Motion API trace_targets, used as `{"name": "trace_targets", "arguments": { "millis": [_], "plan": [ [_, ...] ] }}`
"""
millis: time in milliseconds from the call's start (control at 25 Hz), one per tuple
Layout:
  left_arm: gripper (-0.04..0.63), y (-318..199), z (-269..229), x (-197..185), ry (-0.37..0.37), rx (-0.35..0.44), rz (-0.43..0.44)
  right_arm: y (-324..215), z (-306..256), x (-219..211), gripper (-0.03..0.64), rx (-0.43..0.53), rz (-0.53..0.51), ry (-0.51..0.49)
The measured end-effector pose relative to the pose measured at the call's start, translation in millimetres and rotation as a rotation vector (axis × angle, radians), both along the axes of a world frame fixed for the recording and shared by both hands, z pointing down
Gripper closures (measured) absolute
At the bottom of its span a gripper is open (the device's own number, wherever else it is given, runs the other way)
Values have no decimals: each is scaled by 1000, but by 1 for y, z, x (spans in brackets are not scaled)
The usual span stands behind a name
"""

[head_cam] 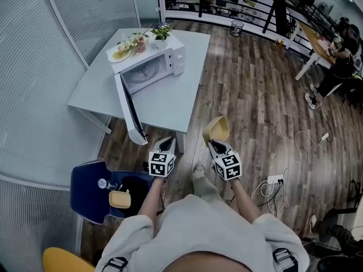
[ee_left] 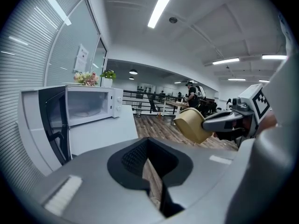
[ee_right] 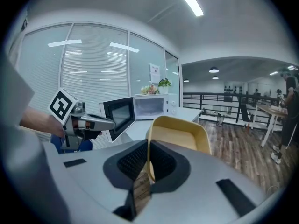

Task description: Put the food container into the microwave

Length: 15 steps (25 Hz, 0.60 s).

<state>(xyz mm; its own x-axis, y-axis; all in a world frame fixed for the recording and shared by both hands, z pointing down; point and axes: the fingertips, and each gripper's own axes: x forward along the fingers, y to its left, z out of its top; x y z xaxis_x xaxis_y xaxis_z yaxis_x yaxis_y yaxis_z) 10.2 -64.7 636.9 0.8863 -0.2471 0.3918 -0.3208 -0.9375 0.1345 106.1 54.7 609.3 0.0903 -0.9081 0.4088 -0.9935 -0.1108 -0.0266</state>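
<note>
Holding the tan plastic food container (ee_right: 180, 133) by its rim, your right gripper (ee_right: 148, 164) pinches it tight, and the tub is tipped up on its side. It hangs in the air over the brown wood floor (head_cam: 255, 84), at about 12 o'clock from you. The white microwave oven (head_cam: 154, 67) is well apart, at 11 o'clock, on the pale grey table (head_cam: 190, 55). Its door (head_cam: 131, 111) is wide open. Your left gripper (ee_left: 148, 146), at the tub's 9 o'clock, has its jaws pressed together on nothing.
</note>
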Motion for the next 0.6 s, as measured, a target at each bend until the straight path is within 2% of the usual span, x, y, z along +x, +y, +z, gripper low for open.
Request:
{"name": "trace_targets", "arguments": {
  "millis": [240, 600],
  "plan": [
    [584, -21, 6, 25, -9, -2, 9, -27, 7, 22, 591, 9, -2, -12],
    [584, -72, 7, 83, -20, -3, -6, -84, 11, 76, 591, 11, -28, -30]
  ]
}}
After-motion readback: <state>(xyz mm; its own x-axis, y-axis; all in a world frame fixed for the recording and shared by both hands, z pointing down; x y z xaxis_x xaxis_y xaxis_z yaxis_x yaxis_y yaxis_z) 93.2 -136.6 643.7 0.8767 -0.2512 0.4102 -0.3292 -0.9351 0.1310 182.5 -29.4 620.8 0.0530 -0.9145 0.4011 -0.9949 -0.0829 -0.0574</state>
